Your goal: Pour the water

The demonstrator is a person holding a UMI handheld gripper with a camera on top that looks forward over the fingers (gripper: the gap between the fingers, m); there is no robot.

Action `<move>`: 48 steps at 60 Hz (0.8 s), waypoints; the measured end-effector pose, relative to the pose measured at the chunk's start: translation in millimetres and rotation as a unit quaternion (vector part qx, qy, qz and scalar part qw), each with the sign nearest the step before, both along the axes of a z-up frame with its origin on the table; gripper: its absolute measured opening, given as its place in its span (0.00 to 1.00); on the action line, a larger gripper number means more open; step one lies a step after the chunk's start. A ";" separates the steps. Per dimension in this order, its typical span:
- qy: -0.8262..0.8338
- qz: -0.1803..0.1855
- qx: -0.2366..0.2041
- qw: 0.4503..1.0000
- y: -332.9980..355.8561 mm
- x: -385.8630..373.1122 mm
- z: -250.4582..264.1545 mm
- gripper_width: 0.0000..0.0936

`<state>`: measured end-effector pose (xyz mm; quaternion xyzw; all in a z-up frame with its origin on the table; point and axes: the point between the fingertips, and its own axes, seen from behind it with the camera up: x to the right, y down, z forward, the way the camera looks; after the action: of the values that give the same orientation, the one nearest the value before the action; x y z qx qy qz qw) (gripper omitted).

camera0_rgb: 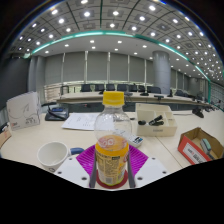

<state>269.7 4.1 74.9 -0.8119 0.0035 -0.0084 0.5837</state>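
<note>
A wide table is being looked across in a large room, and the step in hand is judged to be the carrying of a bottle toward a cup before any pouring is begun. The bottle, clear with a yellow cap and a yellow and orange label, is being held upright between the two fingers of the gripper, whose fingers are being kept at a narrow spread with both pink pads seemingly being pressed against the bottle's lower sides. For the step to be done well, the bottle is best being kept upright and gripped firmly while it is being brought left and near, over the white cup, and tipped slowly only once the mouth is above the rim; the cap appears to be on, so whether anything can be poured is not being shown. Above the label the bottle is looking clear, and its water level cannot be told. Far right of the bottle a pale box is being used to hold dark small items, and nearer on the right a brown cardboard box is standing open, its contents not being made out. The white cup, near and left of the fingers, is looking empty, though its bottom is only partly being seen.
</note>
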 end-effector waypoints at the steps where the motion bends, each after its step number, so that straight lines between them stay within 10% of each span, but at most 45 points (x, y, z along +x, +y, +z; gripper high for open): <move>1: 0.001 -0.001 0.000 1.000 -0.8 0.7 0.0 0.50; 13: 0.001 -0.037 -0.044 0.998 -13.8 10.1 -3.9 0.90; 48: 0.008 -0.068 -0.119 0.991 -249.6 -133.7 169.7 0.92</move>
<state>136.0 -245.5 244.6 -0.8735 0.0621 -0.0418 0.4811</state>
